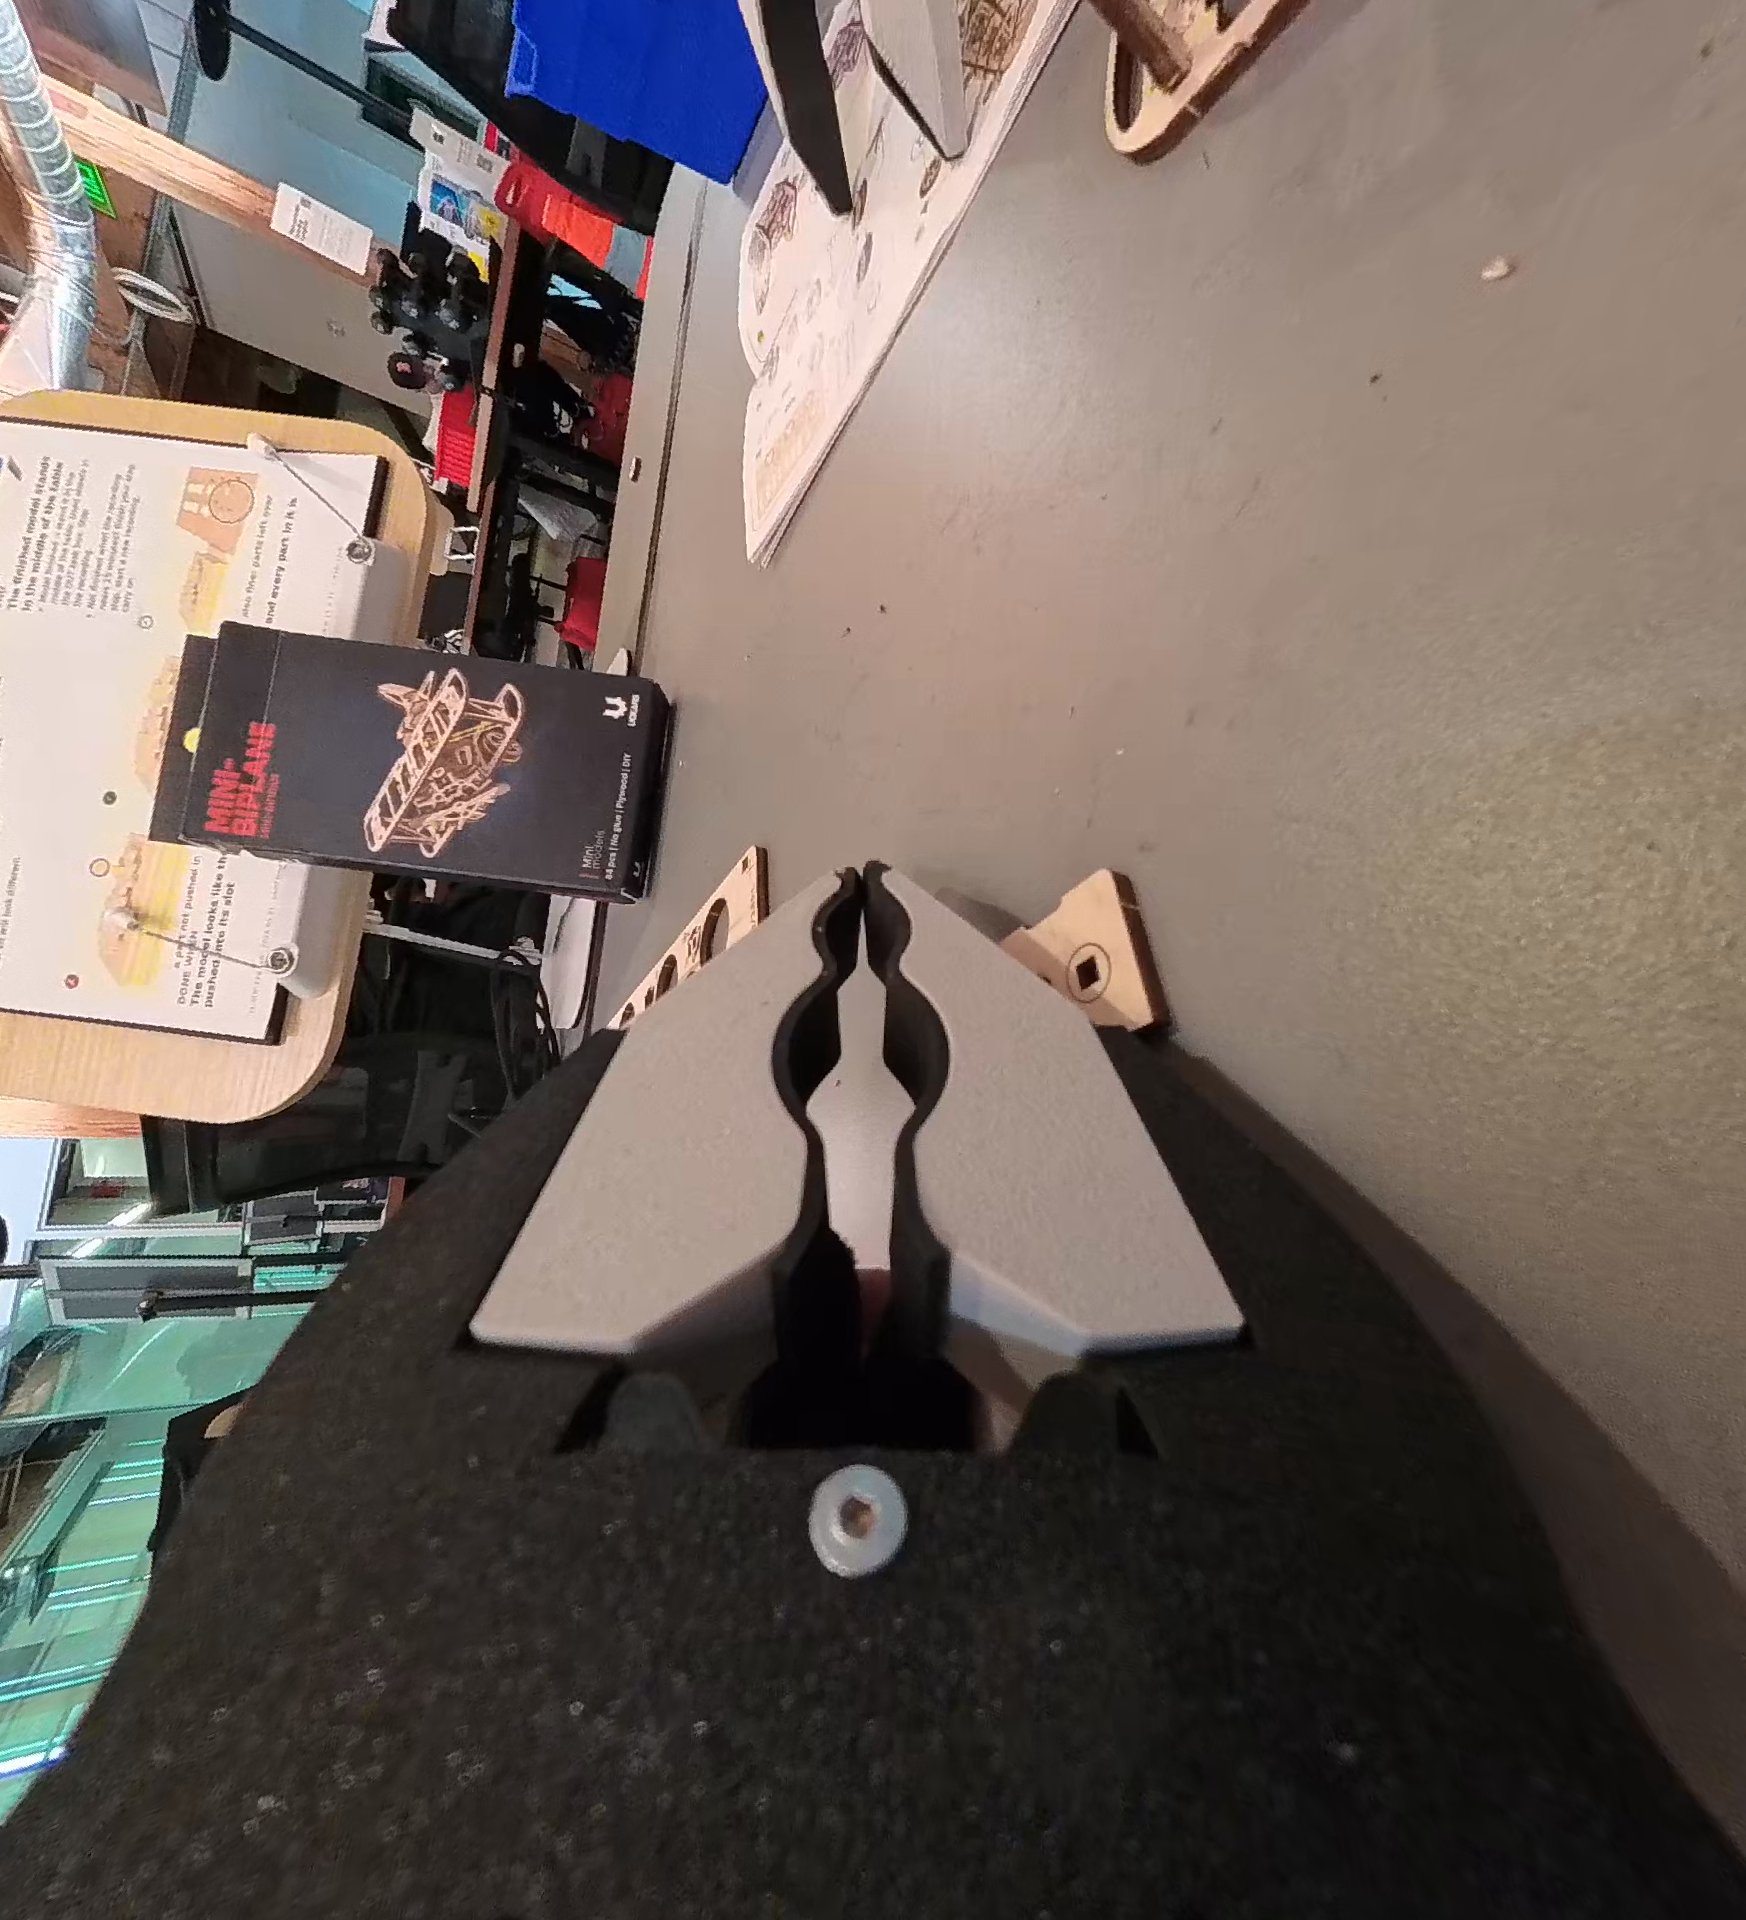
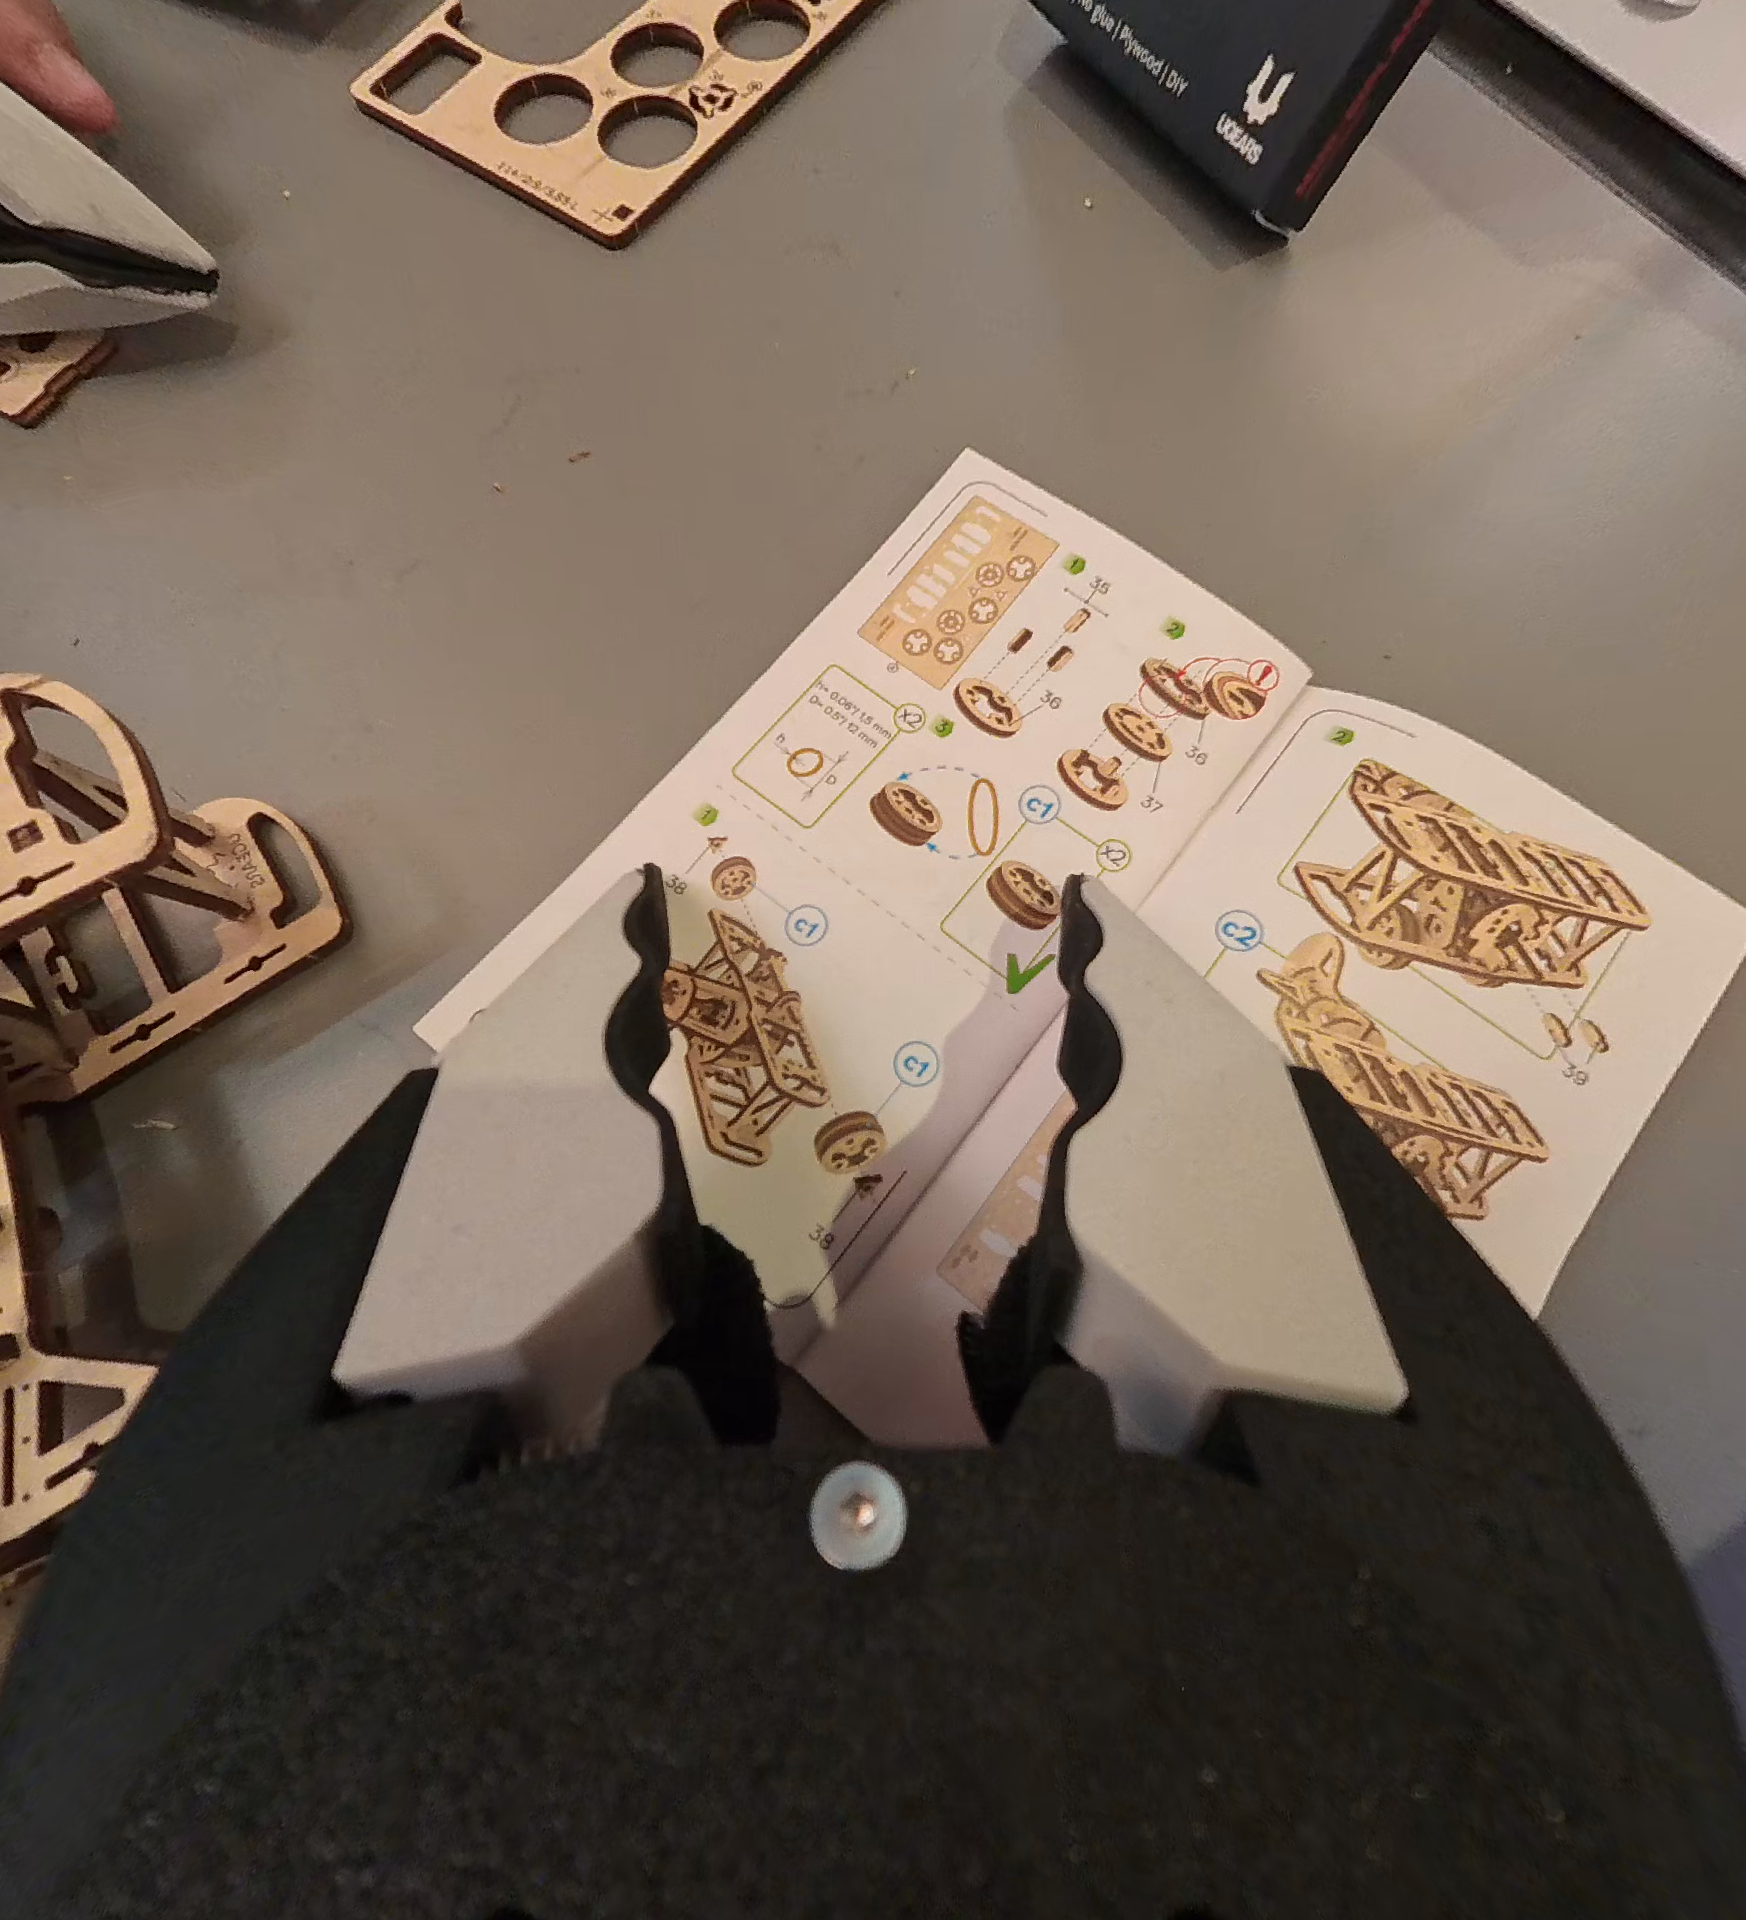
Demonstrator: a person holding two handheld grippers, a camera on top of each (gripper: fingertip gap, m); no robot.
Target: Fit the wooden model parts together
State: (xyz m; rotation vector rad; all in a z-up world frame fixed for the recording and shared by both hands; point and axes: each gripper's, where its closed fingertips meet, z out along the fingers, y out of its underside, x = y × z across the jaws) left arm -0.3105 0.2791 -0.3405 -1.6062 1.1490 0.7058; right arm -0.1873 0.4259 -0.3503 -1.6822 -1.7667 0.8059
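In the right wrist view, my right gripper [image 2: 864, 888] is open and empty, hovering over the open instruction booklet [image 2: 1108, 831]. The partly built wooden biplane model [image 2: 69, 935] lies on the table to its left. My left gripper [image 1: 864, 878] is shut with nothing seen between its tips; it also shows at the top left of the right wrist view [image 2: 69, 239]. A small flat wooden part [image 1: 1087, 961] with a square hole lies on the table just under and beside its fingers [image 2: 17, 374]. A wooden sheet with round holes [image 2: 599, 104] lies beyond it.
The black kit box [image 1: 412, 769] stands at the far table edge [image 2: 1233, 94]. An instruction board on a stand [image 1: 121, 727] is behind it. A person's hand [image 2: 48, 62] shows at the top left. The grey table [image 1: 1368, 623] has small wood crumbs on it. My right fingertips sit around 20 centimetres from my left ones.
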